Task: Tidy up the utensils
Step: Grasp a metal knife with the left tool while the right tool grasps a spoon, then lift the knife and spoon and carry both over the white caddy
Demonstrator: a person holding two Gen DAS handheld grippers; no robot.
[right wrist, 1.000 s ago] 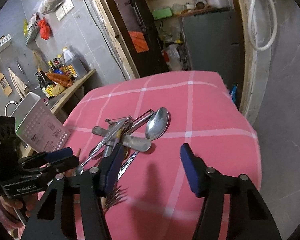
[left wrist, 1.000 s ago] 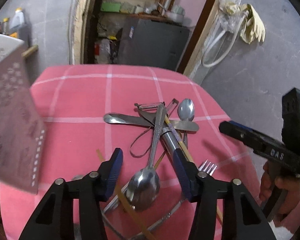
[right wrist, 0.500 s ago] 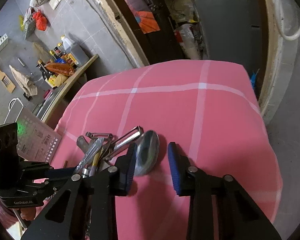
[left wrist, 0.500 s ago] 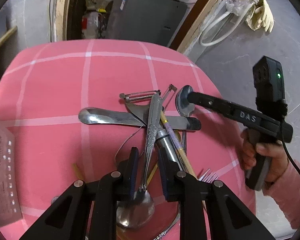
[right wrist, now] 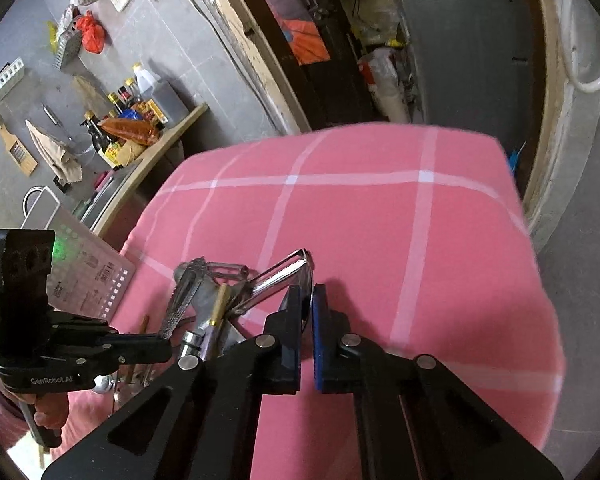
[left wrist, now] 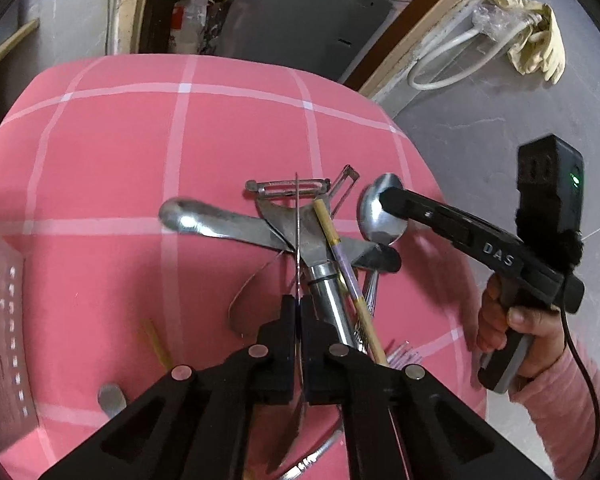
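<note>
Both grips are clamped: your left gripper (left wrist: 299, 312) on the ornate spoon (left wrist: 297, 216), right gripper (right wrist: 307, 304) on the round spoon (left wrist: 380, 216). Lift each straight up from the peeler (left wrist: 288, 190), slowly

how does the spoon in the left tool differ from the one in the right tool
The left spoon is pinched by its handle in the left tool; the right spoon at its bowl by the right tool. The left spoon's handle is patterned and crosses the peeler; the right spoon sits at the pile's edge. Both are shiny metal, and both tools have just closed on them.
</note>
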